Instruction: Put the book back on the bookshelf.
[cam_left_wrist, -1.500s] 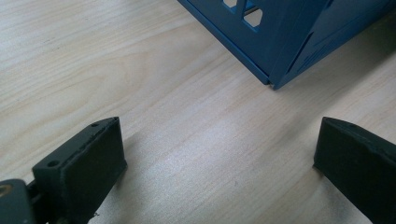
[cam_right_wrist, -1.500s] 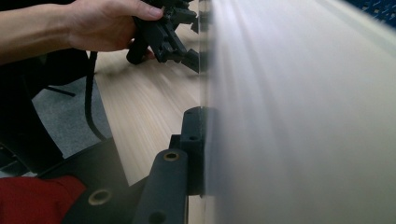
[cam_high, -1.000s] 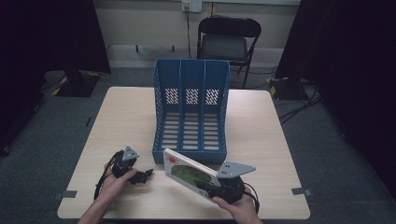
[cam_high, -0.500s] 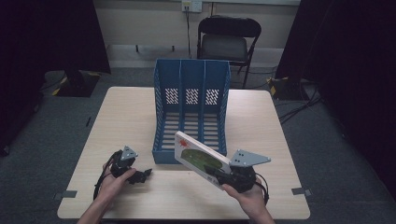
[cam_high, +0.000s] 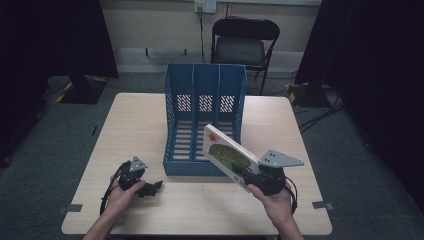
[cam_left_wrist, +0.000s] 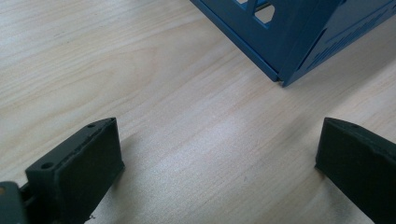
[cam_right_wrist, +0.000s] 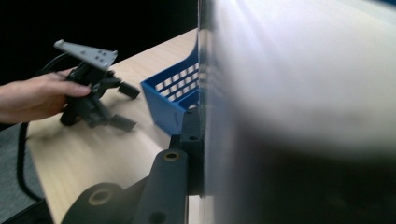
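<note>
While the light wooden table takes the middle of the high view, the blue plastic three-slot file rack stands at its centre, with the open front toward the lower edge of the frame. The thin white book with a green and red cover is in the air just right of centre, in front of the right slot of the rack and above its low front edge. The long axis of the book runs from upper left to lower right, so it lies across the slot line and not yet parallel with the dividers. The right gripper clamps the lower right end of the book; this hand is clearly the nearer one to the slot. I judge the book must turn upright and forward. The left gripper rests on the table at lower left, jaws spread wide and empty.
</note>
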